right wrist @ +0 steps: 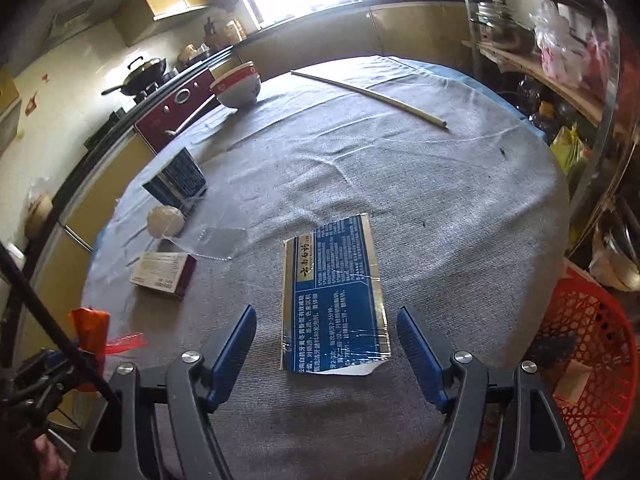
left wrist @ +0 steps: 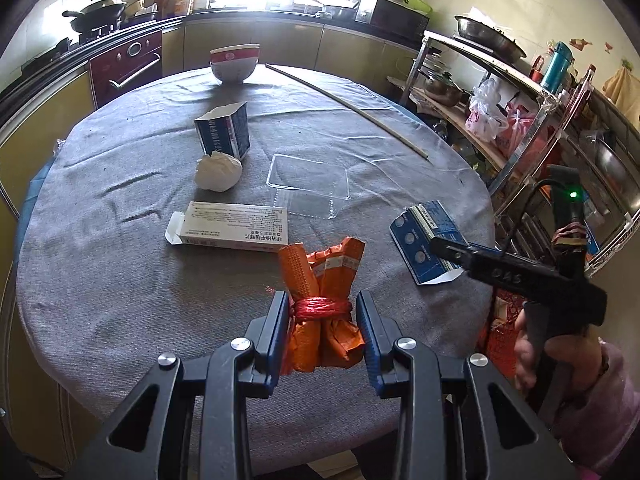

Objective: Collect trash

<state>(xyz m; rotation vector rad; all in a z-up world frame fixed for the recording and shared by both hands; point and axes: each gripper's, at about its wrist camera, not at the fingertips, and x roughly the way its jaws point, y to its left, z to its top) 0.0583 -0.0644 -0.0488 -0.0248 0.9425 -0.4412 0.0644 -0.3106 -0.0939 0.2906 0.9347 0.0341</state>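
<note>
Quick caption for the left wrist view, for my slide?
Left tool clamps an orange tied bundle above the grey-clothed table scattered with cartons.

Grey woven tablecloth under everything; orange wrappers bound with red string, between blue-padded fingers. Flattened blue carton with white print and gold edging near the right edge. White bowl banded red at the far edge, perhaps patterned.

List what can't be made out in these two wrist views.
- Orange bundle, left wrist view: lower end hidden behind the left gripper.
- Red basket, right wrist view: cut off by the frame edge, contents unclear.
- Window, both views: overexposed.
- Flattened blue carton: small print unreadable.
</note>
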